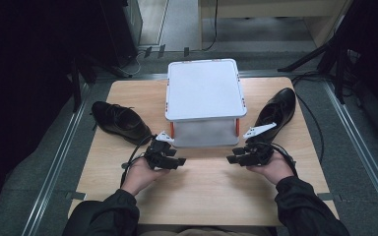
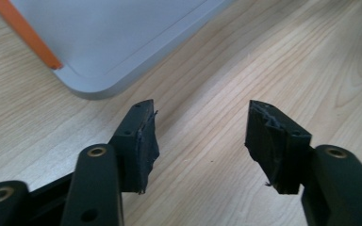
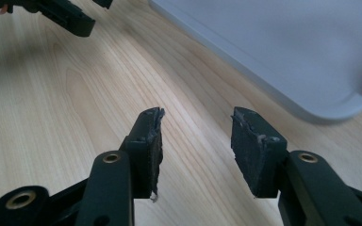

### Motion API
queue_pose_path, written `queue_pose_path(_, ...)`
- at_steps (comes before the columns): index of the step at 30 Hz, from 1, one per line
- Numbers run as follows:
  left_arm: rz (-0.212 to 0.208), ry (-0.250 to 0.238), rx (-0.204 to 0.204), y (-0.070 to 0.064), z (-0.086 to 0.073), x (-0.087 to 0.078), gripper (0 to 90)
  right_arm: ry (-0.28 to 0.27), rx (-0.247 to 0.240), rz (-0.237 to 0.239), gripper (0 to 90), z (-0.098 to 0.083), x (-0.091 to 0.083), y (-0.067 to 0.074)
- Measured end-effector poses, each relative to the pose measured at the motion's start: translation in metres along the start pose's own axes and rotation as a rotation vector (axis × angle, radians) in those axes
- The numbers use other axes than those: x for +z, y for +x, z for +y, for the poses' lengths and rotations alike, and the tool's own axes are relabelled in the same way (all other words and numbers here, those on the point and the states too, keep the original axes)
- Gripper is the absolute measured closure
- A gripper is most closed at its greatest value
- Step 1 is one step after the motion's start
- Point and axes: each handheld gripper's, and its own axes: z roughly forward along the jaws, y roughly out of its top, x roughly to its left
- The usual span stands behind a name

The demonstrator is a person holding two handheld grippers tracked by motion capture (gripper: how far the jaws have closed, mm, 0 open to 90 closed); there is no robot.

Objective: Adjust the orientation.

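Observation:
A white two-tier rack (image 1: 204, 96) with orange posts stands at the middle back of the wooden table (image 1: 206, 187). One black leather shoe (image 1: 120, 121) lies to its left and a second black shoe (image 1: 277, 113) to its right. My left gripper (image 1: 177, 160) rests just in front of the rack's left corner, pointing right, open and empty (image 2: 200, 136). Opposite it, my right gripper (image 1: 231, 158) points left, also open with nothing between its pads (image 3: 195, 141). The rack's lower shelf (image 2: 108, 37) lies ahead of the left jaws, and its other corner (image 3: 301, 52) ahead of the right.
Grey floor with metal rails (image 1: 54, 167) runs along both sides of the table. Tripod legs (image 1: 325, 51) and cables lie beyond the far right corner. Bare tabletop stretches between the two hands and toward the near edge.

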Motion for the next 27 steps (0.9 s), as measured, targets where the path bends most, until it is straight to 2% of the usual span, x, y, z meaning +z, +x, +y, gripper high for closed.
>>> queue_pose_path(2,-0.006,0.007,-0.011,0.001,0.0,0.001,40.8,-0.002,-0.014,-0.008,54.2,-0.001,-0.001,-0.001)
queue_pose_path(5,-0.005,0.009,-0.026,0.002,0.001,0.001,38.5,0.005,0.016,0.01,59.0,-0.003,-0.006,-0.003)
queue_pose_path(9,-0.007,0.015,-0.007,-0.001,0.001,0.001,40.0,-0.003,-0.013,-0.004,59.0,-0.003,-0.007,-0.003)
queue_pose_path(17,-0.027,0.032,-0.003,-0.001,0.002,0.001,43.9,-0.001,-0.008,0.006,56.5,-0.003,-0.007,-0.004)
queue_pose_path(22,-0.021,0.025,-0.025,0.001,0.001,0.0,43.2,-0.005,0.032,-0.005,57.4,-0.004,-0.011,-0.007)
queue_pose_path(23,-0.024,0.02,-0.03,0.002,0.001,-0.001,40.7,-0.005,0.032,0.009,59.8,-0.005,-0.013,-0.007)
queue_pose_path(27,-0.031,0.019,-0.047,0.004,0.001,-0.004,44.7,0.015,0.047,0.016,60.6,-0.006,-0.014,-0.006)
